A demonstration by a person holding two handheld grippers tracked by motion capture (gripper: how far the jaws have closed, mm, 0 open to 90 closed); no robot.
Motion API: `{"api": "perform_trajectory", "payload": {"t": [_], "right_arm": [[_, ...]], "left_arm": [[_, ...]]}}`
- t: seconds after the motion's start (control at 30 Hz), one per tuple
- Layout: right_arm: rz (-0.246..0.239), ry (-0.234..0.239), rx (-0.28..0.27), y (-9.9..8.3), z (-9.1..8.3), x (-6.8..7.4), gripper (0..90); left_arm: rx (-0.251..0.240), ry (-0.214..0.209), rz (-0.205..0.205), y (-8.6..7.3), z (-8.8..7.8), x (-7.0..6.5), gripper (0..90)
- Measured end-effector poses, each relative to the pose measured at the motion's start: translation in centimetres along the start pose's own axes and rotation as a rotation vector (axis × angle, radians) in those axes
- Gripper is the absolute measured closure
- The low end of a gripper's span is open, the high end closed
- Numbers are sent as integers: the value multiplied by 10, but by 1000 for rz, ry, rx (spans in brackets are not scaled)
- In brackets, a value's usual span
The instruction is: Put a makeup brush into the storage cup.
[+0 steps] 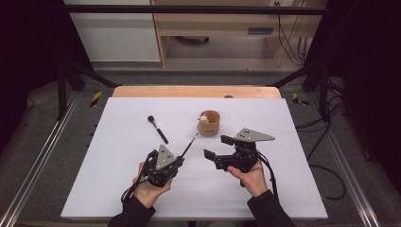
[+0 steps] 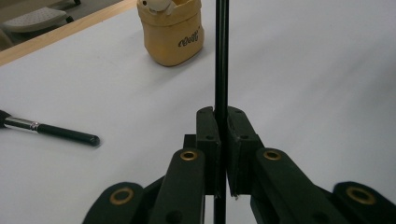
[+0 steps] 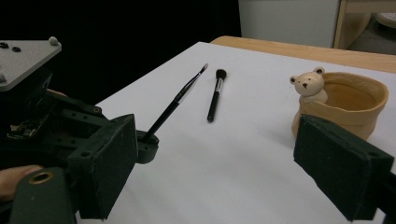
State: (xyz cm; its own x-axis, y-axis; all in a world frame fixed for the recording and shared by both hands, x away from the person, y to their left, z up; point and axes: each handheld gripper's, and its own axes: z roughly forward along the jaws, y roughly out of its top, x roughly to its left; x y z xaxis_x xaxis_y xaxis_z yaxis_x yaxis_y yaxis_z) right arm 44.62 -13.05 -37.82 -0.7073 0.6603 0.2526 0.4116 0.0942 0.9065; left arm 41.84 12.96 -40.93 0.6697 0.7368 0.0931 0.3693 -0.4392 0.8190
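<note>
A: Two brushes are in play. At the left, the thick black powder brush with a silver ferrule lies flat on the white table sheet. Your left gripper is clenched on the thin black-handled liner brush, tip raised toward the tan ceramic cup with a bear figure on its rim.

B: And at the right?

A: Your right gripper stands released, jaws wide, holding nothing, just right of the handle.

B: How to proceed well?

A: Likely a drop into the cup: keep the handle upright and lower it clear of the bear. Open sheet lies all around; the wooden far edge is well beyond.
</note>
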Motion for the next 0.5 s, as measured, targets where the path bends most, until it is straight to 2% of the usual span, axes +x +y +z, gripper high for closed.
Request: {"api": "perform_trajectory", "payload": {"t": [0.33, 0.47, 0.5], "right_arm": [[41, 31, -22, -5, 14, 6, 135], [62, 38, -33, -6, 17, 6, 164], [81, 37, -40, -7, 18, 6, 186]], "left_arm": [[-15, 3, -54, 1, 1, -5, 849], [-28, 6, -70, 3, 2, -8, 849], [-32, 7, -73, 4, 2, -10, 849]]}}
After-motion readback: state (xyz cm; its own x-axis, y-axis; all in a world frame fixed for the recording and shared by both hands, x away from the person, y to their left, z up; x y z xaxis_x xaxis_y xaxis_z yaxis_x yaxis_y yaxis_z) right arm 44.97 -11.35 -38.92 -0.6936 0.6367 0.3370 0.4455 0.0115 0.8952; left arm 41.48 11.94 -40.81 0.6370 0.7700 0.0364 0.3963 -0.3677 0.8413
